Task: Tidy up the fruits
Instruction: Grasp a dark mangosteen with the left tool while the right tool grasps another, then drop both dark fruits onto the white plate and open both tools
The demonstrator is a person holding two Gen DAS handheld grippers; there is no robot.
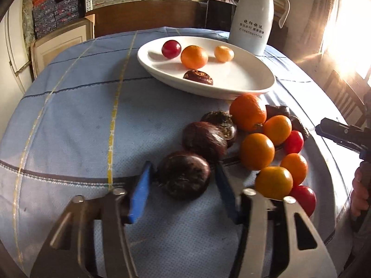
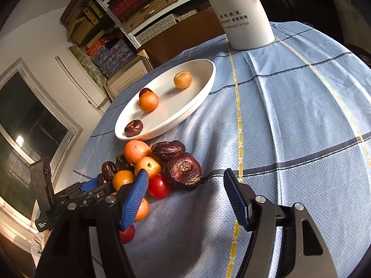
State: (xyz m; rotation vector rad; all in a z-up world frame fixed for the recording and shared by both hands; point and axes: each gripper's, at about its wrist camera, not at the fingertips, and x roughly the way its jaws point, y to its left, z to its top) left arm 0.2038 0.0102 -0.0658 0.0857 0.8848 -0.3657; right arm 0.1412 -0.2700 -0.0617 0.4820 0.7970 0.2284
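Observation:
A white oval plate point(image 1: 243, 85) point(image 2: 199, 97) holds a red cherry tomato point(image 1: 171, 49), two small oranges point(image 1: 194, 56) point(image 2: 183, 79) and a dark brown water chestnut point(image 1: 198, 77) point(image 2: 133, 127). In front of it a pile of oranges point(image 1: 256, 151) point(image 2: 136, 150), red tomatoes point(image 1: 294, 141) point(image 2: 158, 186) and dark chestnuts point(image 1: 204, 140) point(image 2: 183, 170) lies on the blue checked cloth. My left gripper point(image 1: 183, 180) is open, its blue pads either side of the nearest chestnut point(image 1: 184, 175). My right gripper point(image 2: 187, 197) is open and empty, just right of the pile.
A tall white thermos jug point(image 1: 252, 16) point(image 2: 241, 14) stands behind the plate. The round table's cloth point(image 1: 69, 127) drops off at the edges. Shelves with boxes point(image 1: 58, 11) stand behind. The right gripper shows at the right edge of the left wrist view point(image 1: 343, 134).

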